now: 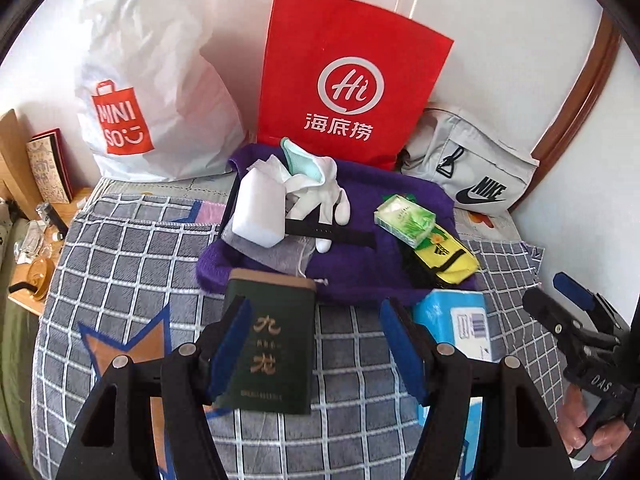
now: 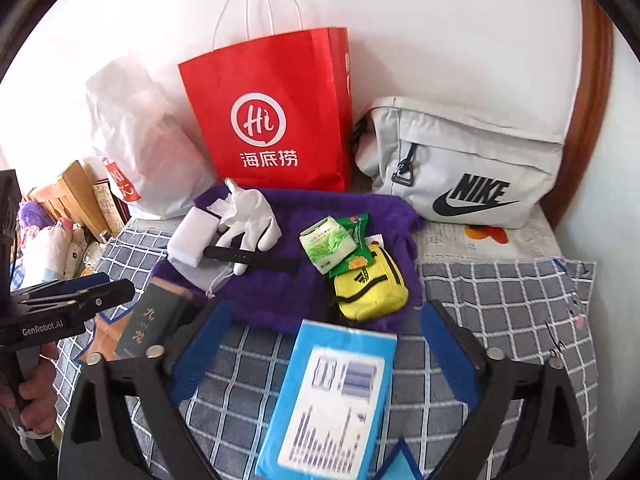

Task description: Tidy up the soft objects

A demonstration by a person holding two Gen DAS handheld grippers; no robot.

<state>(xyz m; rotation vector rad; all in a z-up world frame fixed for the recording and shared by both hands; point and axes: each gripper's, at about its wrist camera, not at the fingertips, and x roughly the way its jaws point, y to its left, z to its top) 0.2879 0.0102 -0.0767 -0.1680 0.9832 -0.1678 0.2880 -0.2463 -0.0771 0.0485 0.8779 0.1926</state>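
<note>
A purple fuzzy cloth (image 1: 360, 256) lies on the checked bed cover and carries a white foam block (image 1: 260, 212), white gloves (image 1: 320, 196), a black strap (image 1: 332, 234), a green tissue pack (image 1: 404, 218) and a yellow pouch (image 1: 444, 260). My left gripper (image 1: 316, 344) stands open over a dark green box (image 1: 272, 344); the box lies by the left pad, with a clear gap to the right pad. My right gripper (image 2: 326, 352) is wide open around a blue box (image 2: 332, 400) lying on the cover, neither pad touching it. The cloth (image 2: 288, 280) and pouch (image 2: 368, 292) lie just beyond.
Against the wall stand a white plastic shopping bag (image 1: 148, 92), a red paper bag (image 1: 348, 76) and a grey Nike bag (image 1: 476, 168). A cluttered wooden side table (image 1: 28, 240) sits left of the bed. A brown wooden frame (image 1: 576, 96) runs along the right wall.
</note>
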